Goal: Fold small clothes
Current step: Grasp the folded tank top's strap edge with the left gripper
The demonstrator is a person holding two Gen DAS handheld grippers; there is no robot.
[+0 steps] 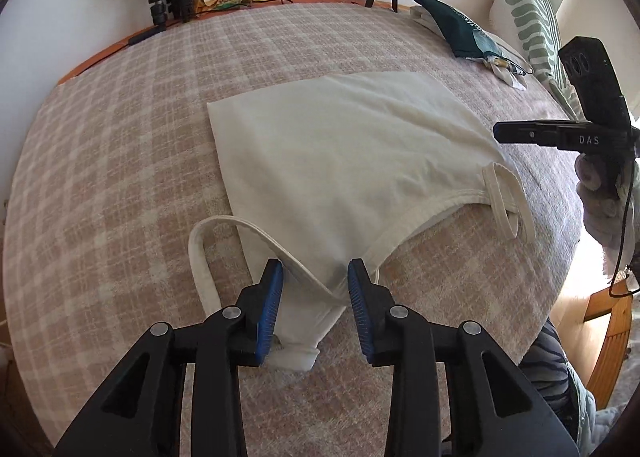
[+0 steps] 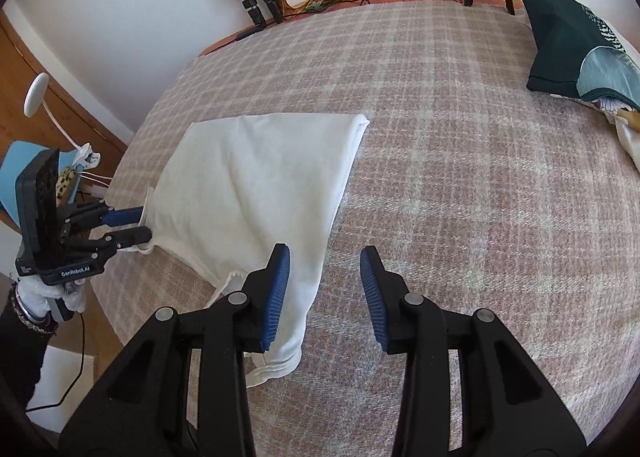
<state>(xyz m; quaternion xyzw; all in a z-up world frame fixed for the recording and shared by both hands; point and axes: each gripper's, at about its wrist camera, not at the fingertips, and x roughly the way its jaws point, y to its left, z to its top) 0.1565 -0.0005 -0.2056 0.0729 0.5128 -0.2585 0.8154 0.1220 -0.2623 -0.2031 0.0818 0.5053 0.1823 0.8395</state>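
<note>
Cream cotton camisole (image 1: 340, 161) lies on the checked pink bedspread (image 1: 120, 177); left tongs (image 1: 315, 277) gape around its near strap; right tongs (image 2: 325, 261) gape beside it.

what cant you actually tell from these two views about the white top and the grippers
- Left wrist view: the white top runs under the left gripper; contact unclear.
- Right wrist view: the top's near corner hides behind a finger of the right gripper.
- Left wrist view: right gripper's fingertips overlap edge-on.
</note>
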